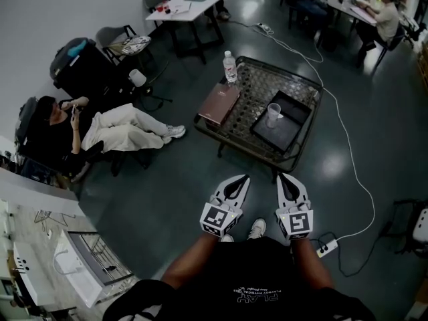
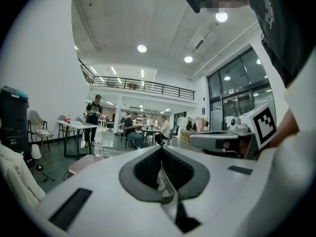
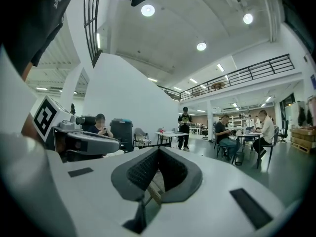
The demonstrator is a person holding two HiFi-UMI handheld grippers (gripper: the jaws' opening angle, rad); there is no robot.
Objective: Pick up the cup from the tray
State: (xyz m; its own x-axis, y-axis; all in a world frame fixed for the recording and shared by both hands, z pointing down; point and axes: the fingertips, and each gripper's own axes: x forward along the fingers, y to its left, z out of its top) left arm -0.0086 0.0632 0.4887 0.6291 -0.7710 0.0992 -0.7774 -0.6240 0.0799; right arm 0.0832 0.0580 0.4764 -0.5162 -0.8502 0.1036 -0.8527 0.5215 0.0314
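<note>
Big dark floor, and on it a low wire-mesh table (image 1: 257, 89) out in front of the person. A black tray (image 1: 299, 107) sits on the right half of that table. To its left there's a flat brown box (image 1: 219, 102) with a water bottle (image 1: 229, 67) standing just behind it.

Both tongs are held low, side by side, short of the table's near edge. The left gripper (image 1: 241, 179) (image 2: 161, 150) is clenched with nothing in it, and the right gripper (image 1: 282, 177) (image 3: 158, 150) is the same, pads pressed together and empty.

The clear cup (image 1: 273, 114) stands upright in the tray, toward its left side. It's well apart from both tongs, out ahead of them, roughly between their two lines and closer to the right one's.
</note>
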